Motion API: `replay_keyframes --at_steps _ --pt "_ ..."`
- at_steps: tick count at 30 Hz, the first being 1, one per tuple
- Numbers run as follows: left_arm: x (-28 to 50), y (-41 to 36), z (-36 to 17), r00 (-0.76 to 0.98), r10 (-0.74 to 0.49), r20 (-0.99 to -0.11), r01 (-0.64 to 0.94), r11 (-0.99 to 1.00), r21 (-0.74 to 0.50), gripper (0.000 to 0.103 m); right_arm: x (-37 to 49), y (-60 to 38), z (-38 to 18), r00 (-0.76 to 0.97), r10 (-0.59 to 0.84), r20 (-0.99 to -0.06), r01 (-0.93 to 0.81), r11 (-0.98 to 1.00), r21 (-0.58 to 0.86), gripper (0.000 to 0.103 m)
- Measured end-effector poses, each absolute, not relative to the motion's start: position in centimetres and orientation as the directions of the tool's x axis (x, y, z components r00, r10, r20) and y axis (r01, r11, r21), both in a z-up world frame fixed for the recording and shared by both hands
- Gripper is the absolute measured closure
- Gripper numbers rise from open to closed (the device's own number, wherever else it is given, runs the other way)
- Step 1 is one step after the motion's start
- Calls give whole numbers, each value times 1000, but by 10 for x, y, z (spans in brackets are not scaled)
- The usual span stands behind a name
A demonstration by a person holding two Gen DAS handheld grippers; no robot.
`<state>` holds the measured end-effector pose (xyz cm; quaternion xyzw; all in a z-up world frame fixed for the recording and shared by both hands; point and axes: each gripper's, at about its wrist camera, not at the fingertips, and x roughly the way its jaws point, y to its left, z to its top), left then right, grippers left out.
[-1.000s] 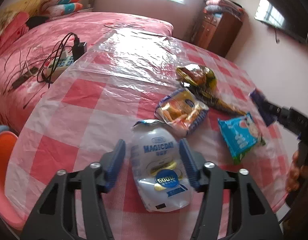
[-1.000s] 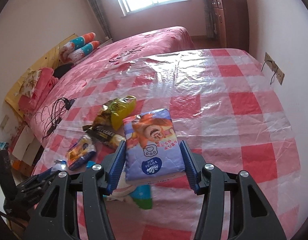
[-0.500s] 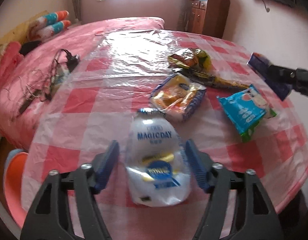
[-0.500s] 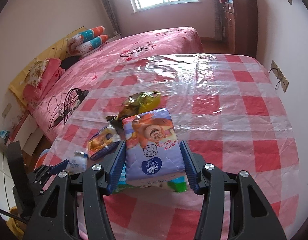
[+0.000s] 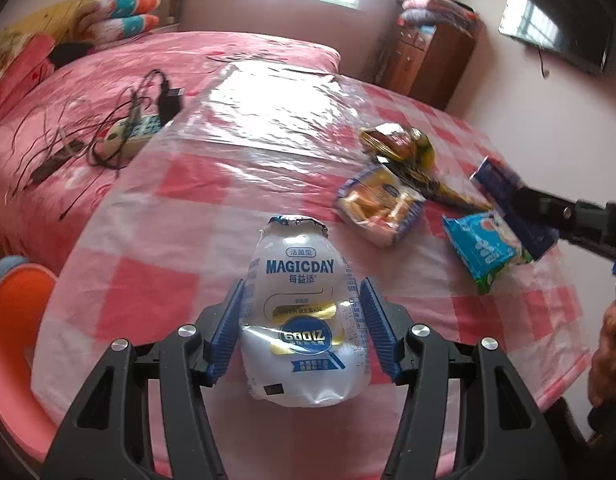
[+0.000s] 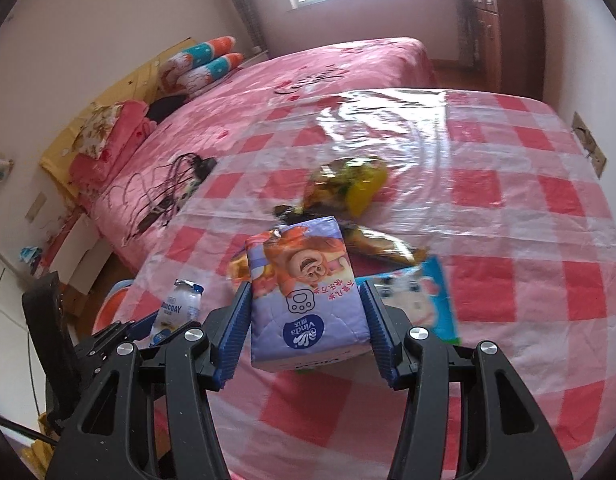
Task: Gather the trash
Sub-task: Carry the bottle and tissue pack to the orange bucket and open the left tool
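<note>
My left gripper [image 5: 303,330] is shut on a white MAGICDAY drink bottle [image 5: 304,312] and holds it above the checked table [image 5: 156,216]. My right gripper [image 6: 306,330] is shut on a purple Vinda tissue pack [image 6: 304,300], held above the table. On the table lie a blue snack packet [image 5: 484,248], an orange biscuit packet [image 5: 382,206], a yellow-green crumpled bag [image 5: 400,144] and a dark wrapper [image 6: 382,242]. The right gripper with the tissue pack shows at the right of the left wrist view [image 5: 512,204]. The bottle shows at lower left of the right wrist view [image 6: 176,312].
A pink bed [image 5: 88,80] with a power strip and cables [image 5: 124,136] lies beyond the table. An orange chair [image 5: 12,340] stands at the table's left. A wooden cabinet [image 5: 432,56] stands at the far wall, and a wall TV [image 5: 556,36] hangs at the right.
The left gripper's pads have closed in against the bottle. Both grippers have drawn back and up from the table with their items, and the views have shifted.
</note>
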<state>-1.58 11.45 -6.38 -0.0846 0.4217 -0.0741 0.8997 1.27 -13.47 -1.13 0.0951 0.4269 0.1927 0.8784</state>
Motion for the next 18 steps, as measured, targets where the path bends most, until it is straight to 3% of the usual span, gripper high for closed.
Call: replay_keyframes --at_steps 8,18 --pt "-36 171 -49 684 -156 -712 -42 967 -253 44 15 -74 -3 460 543 -703 -401 833 381 48" --pt "-70 276 -54 690 79 -719 -316 927 -202 44 17 50 1 244 683 -689 -603 663 444 48"
